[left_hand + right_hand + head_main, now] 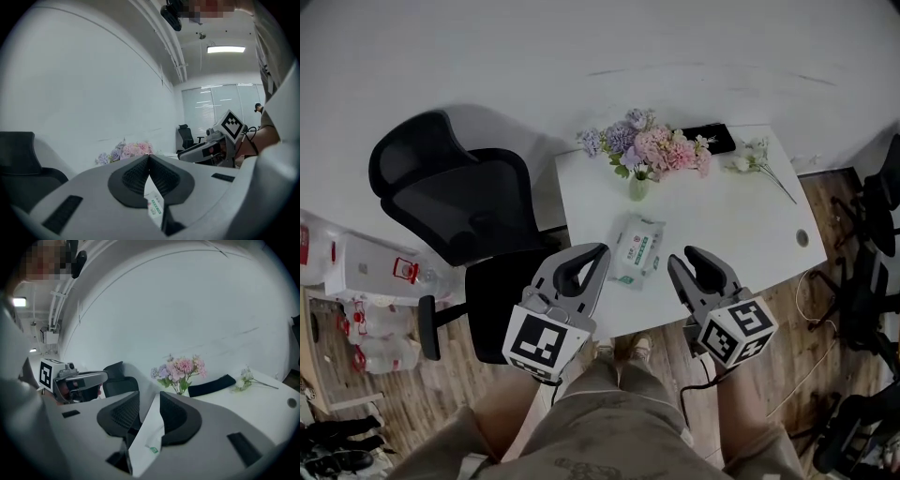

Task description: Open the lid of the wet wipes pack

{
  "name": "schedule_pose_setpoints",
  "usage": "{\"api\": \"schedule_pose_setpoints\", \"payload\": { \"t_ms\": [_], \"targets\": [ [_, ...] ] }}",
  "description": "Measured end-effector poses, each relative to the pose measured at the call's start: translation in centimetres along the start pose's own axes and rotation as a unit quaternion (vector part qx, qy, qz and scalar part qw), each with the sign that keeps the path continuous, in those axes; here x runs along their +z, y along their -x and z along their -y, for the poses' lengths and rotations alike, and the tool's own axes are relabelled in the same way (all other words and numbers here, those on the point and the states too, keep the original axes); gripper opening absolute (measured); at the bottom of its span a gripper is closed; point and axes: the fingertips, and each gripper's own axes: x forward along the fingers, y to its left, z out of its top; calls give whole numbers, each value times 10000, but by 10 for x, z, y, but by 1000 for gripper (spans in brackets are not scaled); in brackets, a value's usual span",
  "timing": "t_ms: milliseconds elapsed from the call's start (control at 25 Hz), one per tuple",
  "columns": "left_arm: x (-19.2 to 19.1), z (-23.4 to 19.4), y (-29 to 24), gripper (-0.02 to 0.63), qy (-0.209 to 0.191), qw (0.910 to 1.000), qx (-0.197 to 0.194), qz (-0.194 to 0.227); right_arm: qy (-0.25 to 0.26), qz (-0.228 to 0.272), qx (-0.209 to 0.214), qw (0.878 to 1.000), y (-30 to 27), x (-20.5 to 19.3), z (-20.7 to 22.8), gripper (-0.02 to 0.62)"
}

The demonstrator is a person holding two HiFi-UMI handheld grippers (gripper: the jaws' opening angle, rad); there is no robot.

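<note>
L claw (149, 156) closed; R claw (150, 393) apart, empty

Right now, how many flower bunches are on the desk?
2. A pink and purple bouquet in a vase near the desk far edge; a white sprig lying flat to its right. None looks hidden.

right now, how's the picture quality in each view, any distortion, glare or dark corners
Head view: dim, flat light, bowed edges, but the wet wipes pack shows clearly. Left gripper view: strong fisheye, black corners, bright ceiling light. Right gripper view: same fisheye bend and dark rim; the flowers are clear.
</note>
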Motion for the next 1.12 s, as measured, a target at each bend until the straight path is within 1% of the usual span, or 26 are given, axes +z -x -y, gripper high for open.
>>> {"api": "schedule_pose_setpoints", "payload": {
  "t_ms": [120,240,440,520,640,800,880,1040,1120],
  "targets": [
    [-28,-3,-17,17,19,9997,-46,-248,-205,-311,48,9993,-23,-27,14,158],
    [-61,-5,-32,18,145,9984,-91,-542,-463,-569,84,9973,-44,-55,27,161],
    [-117,-3,-52,18,339,9934,-202,-1079,-815,-981,113,9918,-74,-100,44,166],
    [-139,-3,-59,17,383,9909,-232,-1272,-924,-1140,94,9891,-84,-117,51,177],
    [-171,-2,-68,17,343,9870,-275,-1545,-1071,-1342,73,9851,-97,-140,58,195],
    [-211,-1,-78,17,477,9807,-330,-1867,-1452,-1534,83,9774,-110,-167,66,198],
    [-230,4,-80,17,529,9771,-404,-2023,-1647,-1609,72,9731,-114,-178,69,198],
    [-260,13,-84,18,662,9704,-532,-2261,-1875,-1733,36,9668,-120,-195,74,198],
    [-274,19,-84,17,763,9656,-647,-2399,-2010,-1759,22,9637,-122,-200,76,198]
  ]
}}
